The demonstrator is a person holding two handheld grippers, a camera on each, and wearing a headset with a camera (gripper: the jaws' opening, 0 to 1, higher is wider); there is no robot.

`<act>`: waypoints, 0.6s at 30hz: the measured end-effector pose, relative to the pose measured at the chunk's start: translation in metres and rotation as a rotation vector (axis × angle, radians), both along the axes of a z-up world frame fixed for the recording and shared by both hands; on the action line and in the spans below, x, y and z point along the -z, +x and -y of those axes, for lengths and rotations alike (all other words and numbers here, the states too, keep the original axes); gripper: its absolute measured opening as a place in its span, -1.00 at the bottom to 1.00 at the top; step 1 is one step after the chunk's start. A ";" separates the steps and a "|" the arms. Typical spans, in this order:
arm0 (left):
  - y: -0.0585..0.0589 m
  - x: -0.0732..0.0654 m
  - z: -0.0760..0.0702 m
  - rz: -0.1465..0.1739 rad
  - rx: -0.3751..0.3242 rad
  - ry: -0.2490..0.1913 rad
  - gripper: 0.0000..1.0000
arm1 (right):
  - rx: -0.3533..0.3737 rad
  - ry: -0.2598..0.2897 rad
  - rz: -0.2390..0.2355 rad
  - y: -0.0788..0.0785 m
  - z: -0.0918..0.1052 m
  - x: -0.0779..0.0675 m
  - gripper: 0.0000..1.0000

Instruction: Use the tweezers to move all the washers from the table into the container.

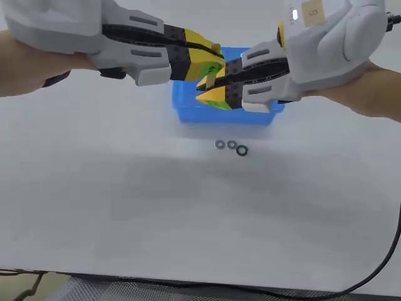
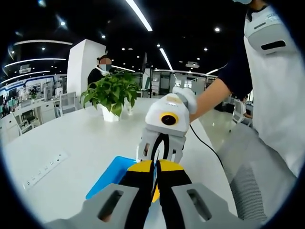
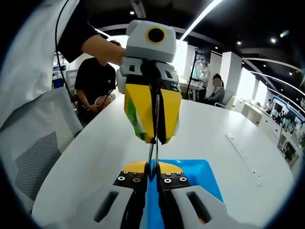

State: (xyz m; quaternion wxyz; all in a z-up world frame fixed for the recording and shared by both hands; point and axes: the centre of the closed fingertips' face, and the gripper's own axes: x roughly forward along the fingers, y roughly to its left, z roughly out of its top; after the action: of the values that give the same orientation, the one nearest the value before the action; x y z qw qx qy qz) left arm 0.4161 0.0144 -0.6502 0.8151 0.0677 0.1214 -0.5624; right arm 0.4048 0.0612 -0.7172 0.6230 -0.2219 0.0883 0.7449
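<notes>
Three small metal washers (image 1: 232,145) lie in a short row on the white table, just in front of the blue container (image 1: 225,116). Both grippers meet tip to tip above the container. My left gripper (image 1: 216,55) comes in from the left and my right gripper (image 1: 210,89) from the right. In the right gripper view, thin metal tweezers (image 3: 152,155) run from my right gripper's (image 3: 152,169) shut yellow jaws up into the left gripper's (image 3: 155,138) shut jaws. The left gripper view has my left gripper (image 2: 155,172) shut, facing the right gripper (image 2: 160,155) over the container (image 2: 112,176).
A black cable (image 1: 376,269) curves along the table's front right edge. A potted plant (image 2: 112,95) and a power strip (image 2: 45,169) sit farther along the table. A mesh chair (image 3: 43,138) stands beside the table, with people seated behind it.
</notes>
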 end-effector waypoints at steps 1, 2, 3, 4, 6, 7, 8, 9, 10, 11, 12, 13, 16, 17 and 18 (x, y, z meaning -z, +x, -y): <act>0.000 0.000 0.000 -0.002 0.003 0.000 -0.88 | 0.000 0.001 0.000 0.000 0.000 -0.001 -0.85; 0.000 -0.001 0.000 -0.003 0.002 -0.002 -0.88 | 0.000 0.004 0.002 0.000 -0.001 -0.001 -0.85; 0.002 -0.002 0.000 0.009 -0.002 -0.001 -0.89 | 0.003 0.006 0.006 0.000 -0.001 -0.002 -0.85; 0.002 -0.002 -0.002 0.011 0.000 -0.002 -0.89 | 0.005 0.007 0.009 0.001 -0.001 -0.003 -0.85; 0.003 -0.003 -0.003 0.022 -0.001 0.003 -0.89 | 0.010 0.011 0.016 0.002 -0.001 -0.005 -0.85; 0.002 -0.004 -0.003 0.023 0.001 0.003 -0.89 | 0.008 0.012 0.015 0.002 -0.001 -0.004 -0.85; 0.002 -0.005 -0.003 0.025 0.001 0.003 -0.89 | 0.008 0.014 0.013 0.002 -0.001 -0.004 -0.84; 0.002 -0.005 -0.004 0.024 -0.001 0.003 -0.89 | 0.011 0.015 0.017 0.004 -0.002 -0.004 -0.84; 0.001 -0.006 -0.004 0.026 0.004 0.001 -0.89 | 0.010 0.016 0.016 0.004 -0.002 -0.004 -0.84; 0.002 -0.007 -0.004 0.029 0.001 0.001 -0.90 | 0.012 0.021 0.014 0.005 -0.002 -0.005 -0.84; 0.002 -0.008 -0.004 0.029 -0.002 0.000 -0.90 | 0.016 0.022 0.018 0.005 -0.002 -0.006 -0.84; 0.001 -0.009 -0.004 0.033 -0.002 0.000 -0.90 | 0.019 0.025 0.013 0.005 -0.002 -0.007 -0.83; 0.000 -0.012 -0.004 0.036 -0.007 -0.005 -0.90 | 0.025 0.025 0.011 0.006 -0.002 -0.007 -0.80; -0.001 -0.012 -0.003 0.038 -0.005 -0.006 -0.90 | 0.025 0.024 0.012 0.006 -0.002 -0.008 -0.80; -0.001 -0.013 -0.003 0.039 -0.006 -0.006 -0.90 | 0.029 0.024 0.017 0.006 -0.002 -0.009 -0.79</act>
State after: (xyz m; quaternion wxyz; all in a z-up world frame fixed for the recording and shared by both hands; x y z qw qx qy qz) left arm 0.4154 0.0176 -0.6375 0.8192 0.0760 0.1041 -0.5588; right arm 0.4108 0.0628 -0.7086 0.6372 -0.2195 0.0773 0.7347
